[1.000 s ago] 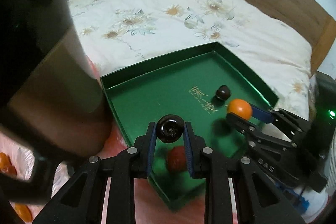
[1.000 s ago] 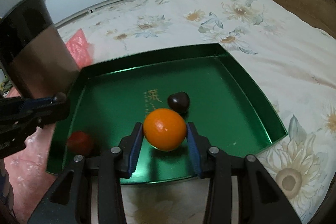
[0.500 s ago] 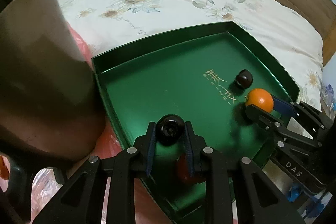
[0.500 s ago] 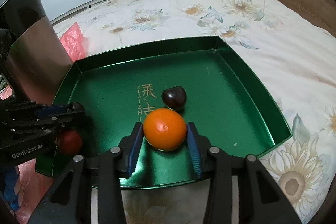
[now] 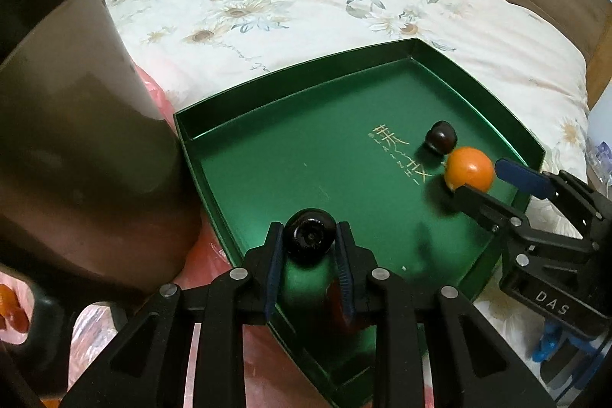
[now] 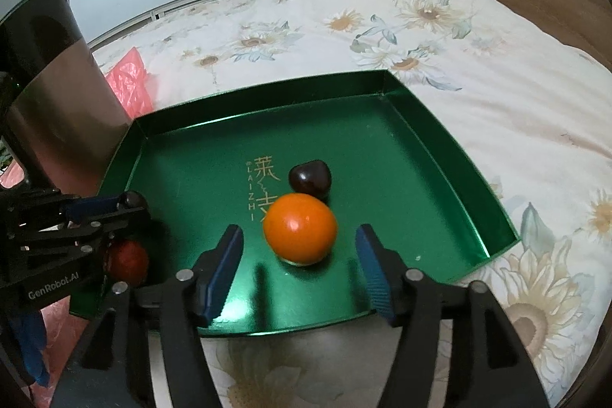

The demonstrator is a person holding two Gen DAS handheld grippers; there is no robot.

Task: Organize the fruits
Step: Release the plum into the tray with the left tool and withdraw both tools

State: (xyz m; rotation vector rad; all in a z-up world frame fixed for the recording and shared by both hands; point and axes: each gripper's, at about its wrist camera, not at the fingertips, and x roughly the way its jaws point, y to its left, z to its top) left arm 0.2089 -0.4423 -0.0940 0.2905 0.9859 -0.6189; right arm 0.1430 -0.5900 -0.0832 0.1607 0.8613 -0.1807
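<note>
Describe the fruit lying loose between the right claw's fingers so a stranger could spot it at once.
Find the green tray on the flowered bedspread. Near its front edge, between the opening jaws of the right claw, sits the orange fruit, touched by neither pad. It is the only orange one, bigger than the dark cherry right behind it.

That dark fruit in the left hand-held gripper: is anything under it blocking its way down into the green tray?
Mostly not. The dark fruit hangs over bare tray floor; only a red fruit lies close by, near the tray's corner beneath the left hand-held gripper.
</note>
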